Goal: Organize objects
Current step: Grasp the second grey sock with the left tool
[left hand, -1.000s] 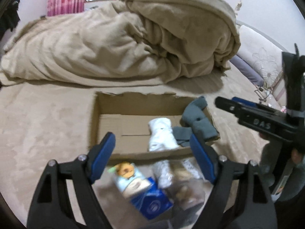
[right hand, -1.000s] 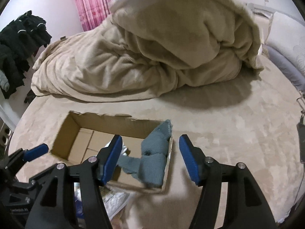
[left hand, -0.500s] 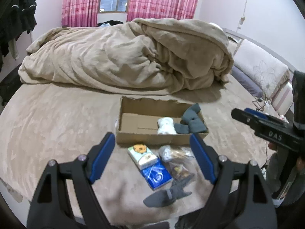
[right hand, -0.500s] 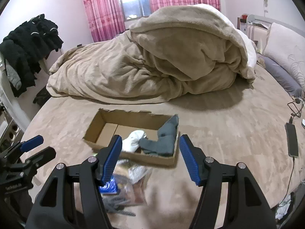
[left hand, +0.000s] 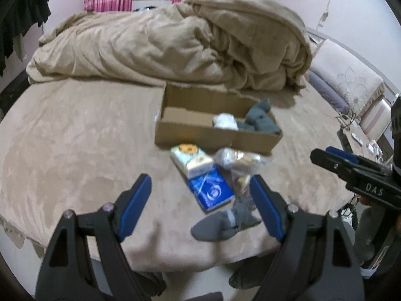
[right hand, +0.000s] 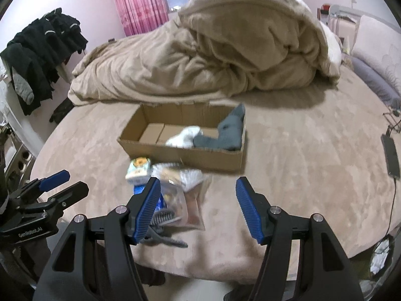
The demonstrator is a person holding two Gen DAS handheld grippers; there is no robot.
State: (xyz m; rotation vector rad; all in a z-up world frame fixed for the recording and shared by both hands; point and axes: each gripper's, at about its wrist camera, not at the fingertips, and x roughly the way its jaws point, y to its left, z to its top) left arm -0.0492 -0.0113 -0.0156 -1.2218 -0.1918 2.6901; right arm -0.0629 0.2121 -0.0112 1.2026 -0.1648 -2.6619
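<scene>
Left wrist view shows the left gripper (left hand: 200,205) with its blue pads standing wide apart over the near edge of the bed (left hand: 75,138), nothing between them, and the right wrist view shows the right gripper (right hand: 198,209) likewise parted and empty, somewhat narrower. Both hang short of the clutter, which reads as a stance for choosing the next item, not a grip in progress. The cardboard box (left hand: 215,136) sits open-topped in the middle of the mattress, just in front of the heaped beige duvet (left hand: 175,40), evidently serving as the collecting bin: a rolled white sock (left hand: 225,121) and a grey sock (left hand: 263,121) already lie at its right end, the grey one draped up against the end wall, leaving the left part of the floor bare for more. Items still outside cluster just beside the box's near wall: a small white carton with an orange print (left hand: 191,159), a blue packet (left hand: 211,190) partly under it, a clear plastic bag of snacks (left hand: 240,161), and a second grey sock (left hand: 220,225) nearest the bed's edge. That loose sock probably belongs with its partner in the box, and being soft and flat it likely needs a pinch from above. A phone on a cable (right hand: 389,154) lies well apart at the right.
</scene>
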